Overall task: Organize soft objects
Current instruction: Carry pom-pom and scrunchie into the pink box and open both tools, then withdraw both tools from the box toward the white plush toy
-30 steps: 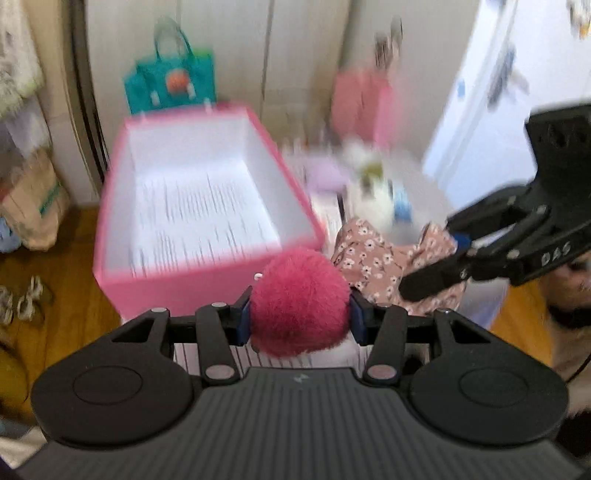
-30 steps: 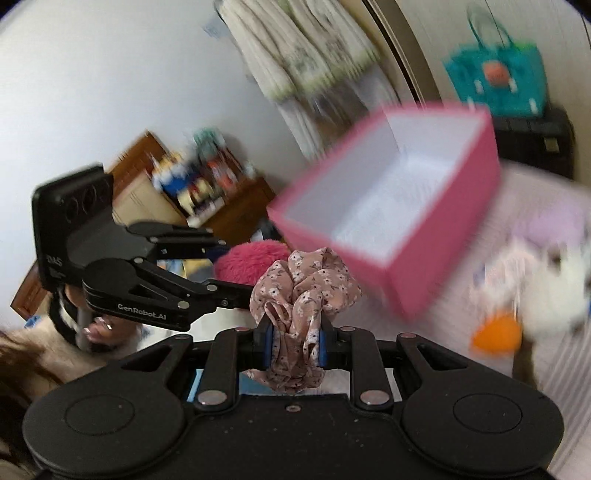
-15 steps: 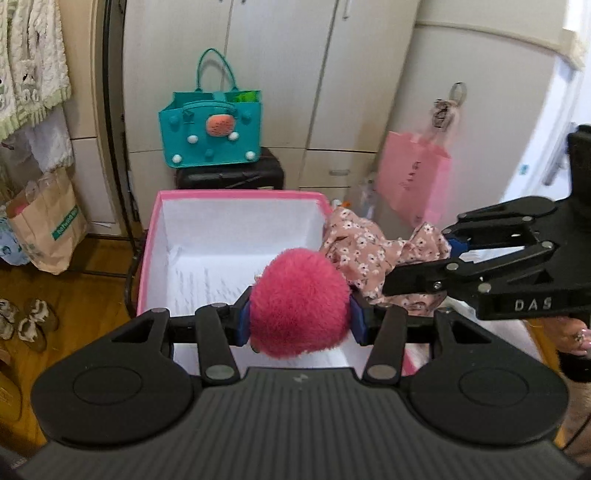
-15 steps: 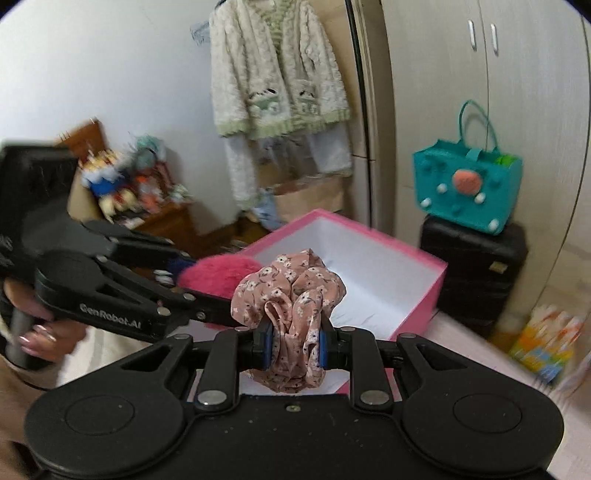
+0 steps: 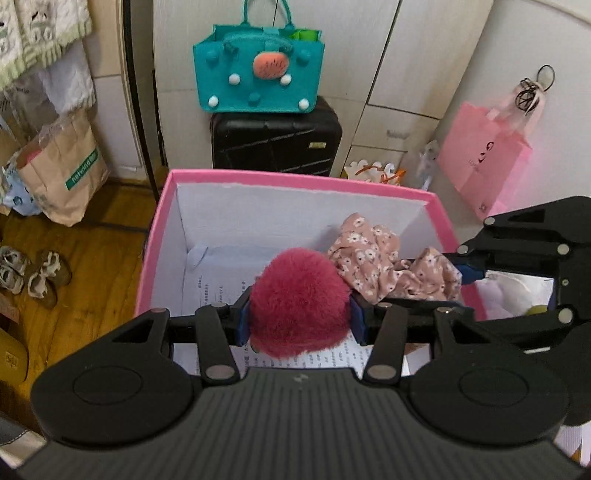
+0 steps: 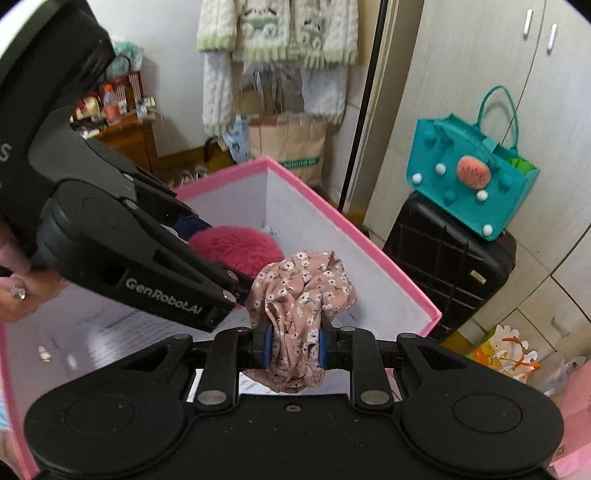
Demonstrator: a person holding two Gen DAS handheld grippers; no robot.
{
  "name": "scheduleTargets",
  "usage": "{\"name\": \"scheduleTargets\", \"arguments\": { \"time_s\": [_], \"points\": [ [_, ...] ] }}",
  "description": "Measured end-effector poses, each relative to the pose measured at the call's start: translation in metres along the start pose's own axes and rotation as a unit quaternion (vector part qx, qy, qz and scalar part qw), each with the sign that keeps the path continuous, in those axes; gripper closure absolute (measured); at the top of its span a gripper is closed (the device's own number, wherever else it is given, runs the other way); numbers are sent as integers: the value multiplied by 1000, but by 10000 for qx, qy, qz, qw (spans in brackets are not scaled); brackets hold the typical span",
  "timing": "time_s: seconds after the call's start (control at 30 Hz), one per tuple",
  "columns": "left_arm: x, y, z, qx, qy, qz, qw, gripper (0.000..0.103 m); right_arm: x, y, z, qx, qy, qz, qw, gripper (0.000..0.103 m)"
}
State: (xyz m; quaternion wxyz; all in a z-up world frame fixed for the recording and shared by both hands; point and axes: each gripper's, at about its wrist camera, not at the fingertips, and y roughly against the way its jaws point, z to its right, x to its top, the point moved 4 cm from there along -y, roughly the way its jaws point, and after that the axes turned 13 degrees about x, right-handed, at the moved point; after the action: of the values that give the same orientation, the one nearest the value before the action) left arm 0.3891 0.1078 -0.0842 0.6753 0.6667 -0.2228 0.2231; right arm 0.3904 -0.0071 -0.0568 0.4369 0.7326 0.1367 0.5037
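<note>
Straight ahead of the left jaws, pale wardrobe doors (image 5: 424,55) fill the far wall. Below them a black suitcase (image 5: 275,144) stands on the floor with a teal felt bag (image 5: 258,70) on top. Off to the right of the jaws a pink paper bag (image 5: 484,158) hangs against a cupboard door. To their left lies a wooden floor (image 5: 92,266), where a brown paper bag (image 5: 62,170) leans at the wall and a pair of shoes (image 5: 33,273) sits nearer. Beyond the right jaws a knitted cream cardigan (image 6: 277,33) hangs high, and left of it a wooden cabinet (image 6: 129,140) carries small clutter. Daylight is soft and even.
</note>
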Motion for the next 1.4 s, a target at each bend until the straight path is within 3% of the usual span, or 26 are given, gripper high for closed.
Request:
{"name": "scheduleTargets", "arguments": {
  "time_s": [0.27,0.4,0.5,0.73,0.93,1.03,1.17,1.33,1.4],
  "points": [
    [6,-23,-2,56,54,-166,9998,52,-1,-27,7,-174,119,-381,9991,71],
    [8,-16,0,39,-149,25,9999,44,-2,-28,6,-439,312,-368,9979,55],
    [9,-6,1,-44,-240,171,9996,38,-4,-18,5,-538,339,-211,9978,50],
    [-2,45,1,2,-524,648,9965,33,-11,50,-7,-299,-397,582,9971,49],
    [-21,100,0,-28,-759,837,9936,29,-33,107,-27,13,-1059,958,9897,46],
    [-36,128,4,-21,-981,1043,9897,15,-44,123,-43,107,-1106,1032,9884,46],
    [-62,161,14,189,-1297,1278,9831,12,-58,142,-68,141,-986,1152,9883,42],
    [-92,190,29,-181,-1536,1075,9821,9,-74,162,-98,146,-864,1181,9891,39],
    [-104,199,36,-169,-1636,1079,9805,8,-79,168,-105,159,-891,1167,9890,39]
  ]
}}
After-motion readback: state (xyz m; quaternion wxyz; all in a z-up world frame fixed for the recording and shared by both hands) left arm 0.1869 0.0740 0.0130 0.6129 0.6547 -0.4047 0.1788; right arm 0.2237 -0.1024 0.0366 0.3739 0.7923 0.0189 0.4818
